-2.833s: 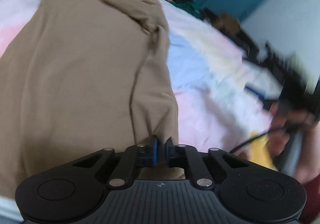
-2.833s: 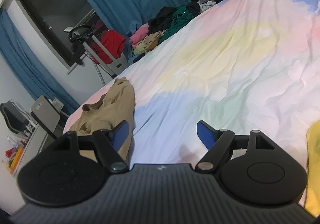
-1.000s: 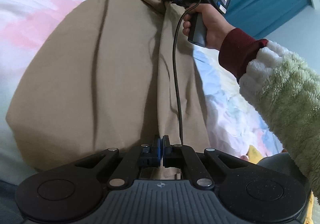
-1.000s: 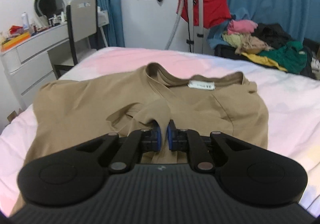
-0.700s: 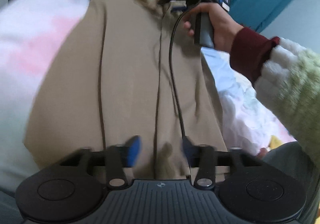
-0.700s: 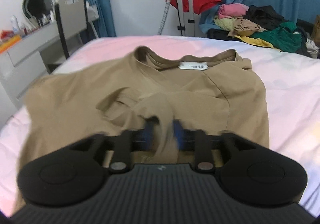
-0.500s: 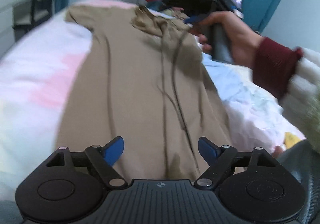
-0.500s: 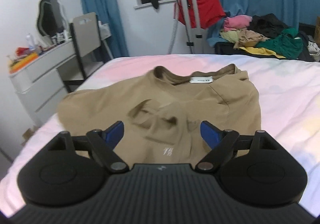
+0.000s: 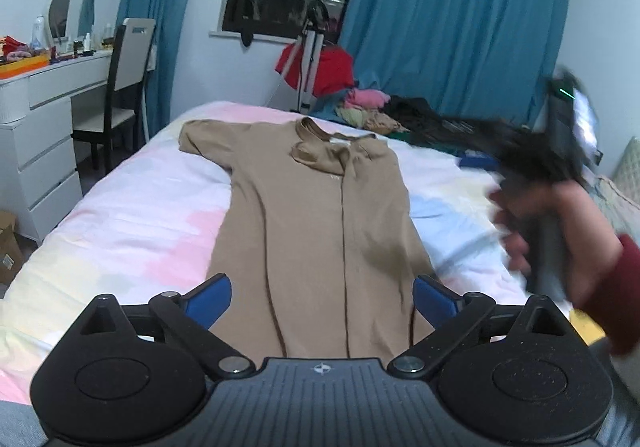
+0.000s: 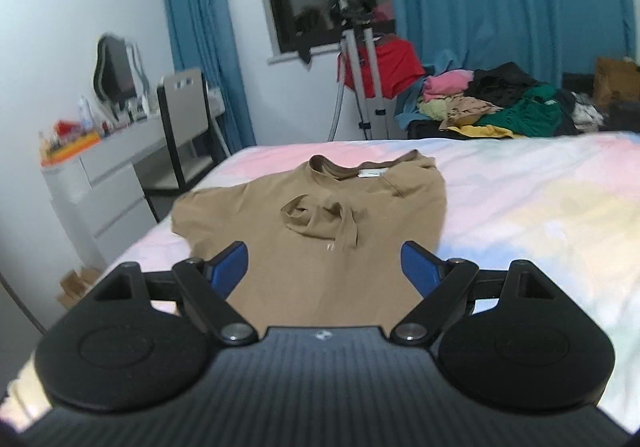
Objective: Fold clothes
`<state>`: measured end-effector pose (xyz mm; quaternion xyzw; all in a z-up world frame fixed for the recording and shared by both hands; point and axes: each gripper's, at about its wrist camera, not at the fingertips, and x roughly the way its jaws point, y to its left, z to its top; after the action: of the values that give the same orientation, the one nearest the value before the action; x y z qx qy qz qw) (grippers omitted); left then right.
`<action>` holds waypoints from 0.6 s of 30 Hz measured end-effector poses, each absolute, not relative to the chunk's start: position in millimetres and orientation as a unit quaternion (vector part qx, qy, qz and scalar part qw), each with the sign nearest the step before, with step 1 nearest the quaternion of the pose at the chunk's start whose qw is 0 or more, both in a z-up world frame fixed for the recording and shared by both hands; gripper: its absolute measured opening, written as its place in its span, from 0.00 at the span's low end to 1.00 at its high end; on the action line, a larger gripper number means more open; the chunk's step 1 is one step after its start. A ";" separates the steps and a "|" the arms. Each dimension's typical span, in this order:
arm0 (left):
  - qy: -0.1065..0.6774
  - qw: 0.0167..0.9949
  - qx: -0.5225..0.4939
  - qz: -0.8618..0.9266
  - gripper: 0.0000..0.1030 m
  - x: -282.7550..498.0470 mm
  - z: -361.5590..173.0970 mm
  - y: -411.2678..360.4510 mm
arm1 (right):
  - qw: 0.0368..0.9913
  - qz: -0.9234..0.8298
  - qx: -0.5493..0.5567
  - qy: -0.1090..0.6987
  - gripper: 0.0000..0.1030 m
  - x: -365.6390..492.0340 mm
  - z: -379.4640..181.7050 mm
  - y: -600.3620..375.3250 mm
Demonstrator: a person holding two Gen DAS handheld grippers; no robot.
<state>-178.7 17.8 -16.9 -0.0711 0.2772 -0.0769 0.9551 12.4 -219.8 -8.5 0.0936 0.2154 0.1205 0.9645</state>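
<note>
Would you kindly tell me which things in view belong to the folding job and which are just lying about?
Part of the job:
- tan shirt, one side folded in, on the bed
- left gripper, open and empty, jaws just widened
- right gripper, open and empty

Lying about:
- clothes pile
- tripod
- chair
- dresser
- mirror
</note>
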 end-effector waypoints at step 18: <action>0.379 0.885 -0.255 -0.091 0.99 -0.3 -75.7 78.8 | 0.965 0.099 0.160 0.182 0.82 -31.8 -22.4 -249.6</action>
<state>-0.3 78.8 -75.7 -0.2547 0.3791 -0.0909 0.8850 -31.8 -249.6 -22.4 0.1601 0.1815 0.0992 0.9652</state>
